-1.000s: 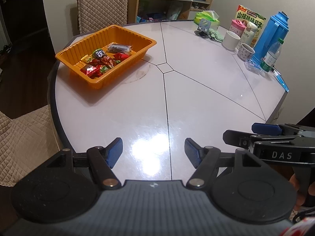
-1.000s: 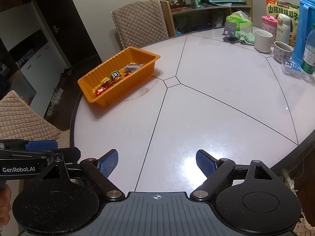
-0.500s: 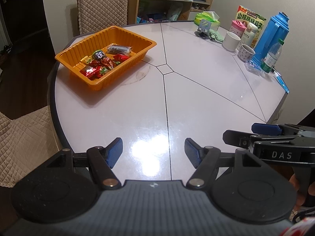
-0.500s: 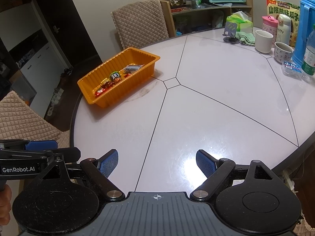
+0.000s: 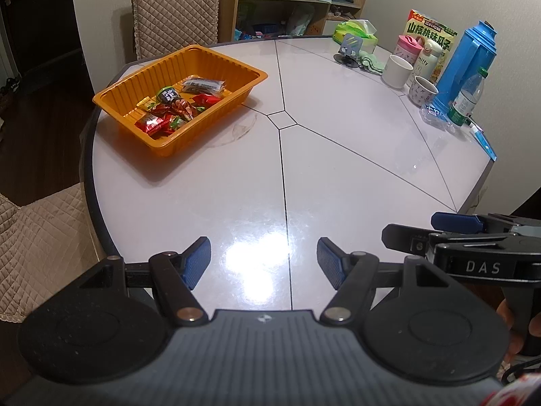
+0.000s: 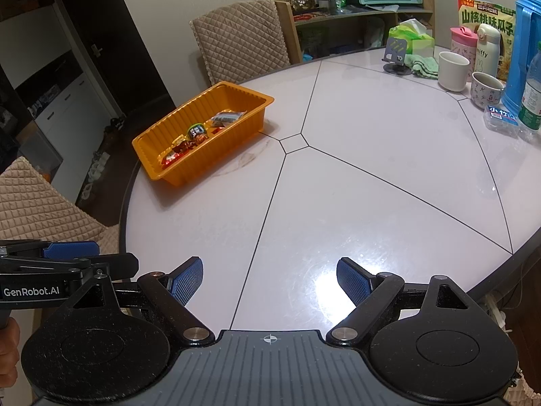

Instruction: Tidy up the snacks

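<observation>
On the table [image 5: 338, 169] nothing has changed over the last second: tray [image 5: 216, 64] sits at the far left edge, snacks [image 5: 175, 106] already inside. We hold both tongs, left gripper [image 5: 263, 264] and right gripper [image 6: 269, 279], spread and empty near the front edge. We judge sorting done.

"DAS" stands in pale letters on the right gripper [image 5: 454, 233]; "GenRobot.AI" on the left gripper [image 6: 69, 257]. "miffy" is printed on the white flask [image 6: 488, 49]. The snack bag [image 6: 487, 12] behind it carries large yellow Chinese characters, 山核桃味瓜子.
</observation>
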